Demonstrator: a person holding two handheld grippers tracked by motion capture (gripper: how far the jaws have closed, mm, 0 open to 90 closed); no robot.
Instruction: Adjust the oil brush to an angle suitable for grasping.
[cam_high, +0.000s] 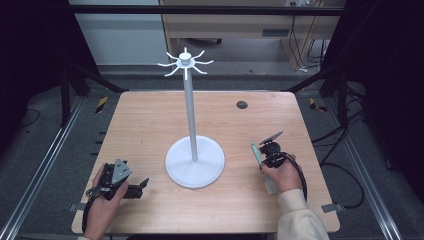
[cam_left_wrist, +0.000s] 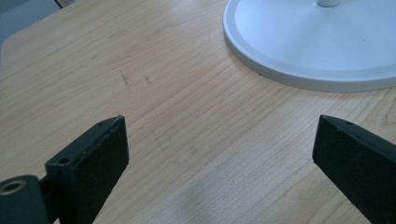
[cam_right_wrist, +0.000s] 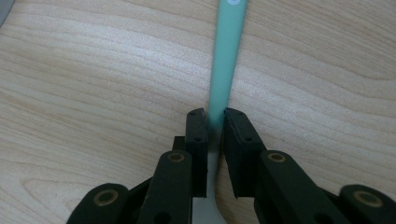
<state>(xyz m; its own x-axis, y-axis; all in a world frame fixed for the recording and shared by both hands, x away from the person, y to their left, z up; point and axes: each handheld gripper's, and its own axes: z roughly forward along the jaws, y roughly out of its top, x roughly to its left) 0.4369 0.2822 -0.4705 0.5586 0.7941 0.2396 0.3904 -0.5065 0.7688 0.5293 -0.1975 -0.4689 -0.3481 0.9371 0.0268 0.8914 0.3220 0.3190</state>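
Nearest, the right tool (cam_right_wrist: 215, 116) pinches the green handle of a utensil (cam_right_wrist: 226, 56) lying flat on the tabletop (cam_high: 150, 125), right of the stand (cam_high: 194, 150). The grip sits near where the handle meets the pale head; the head itself is mostly hidden. The hold looks centred, so a straight lift should keep it from twisting; to hang it, the hole at the handle's far end needs to stay free. The left tool (cam_left_wrist: 219, 154) rests spread and empty near the stand's base. Farther off, the pole rises between both hands to hooks (cam_high: 185, 62) at the top. The tall pole and crowded hooks are the main obstacles.
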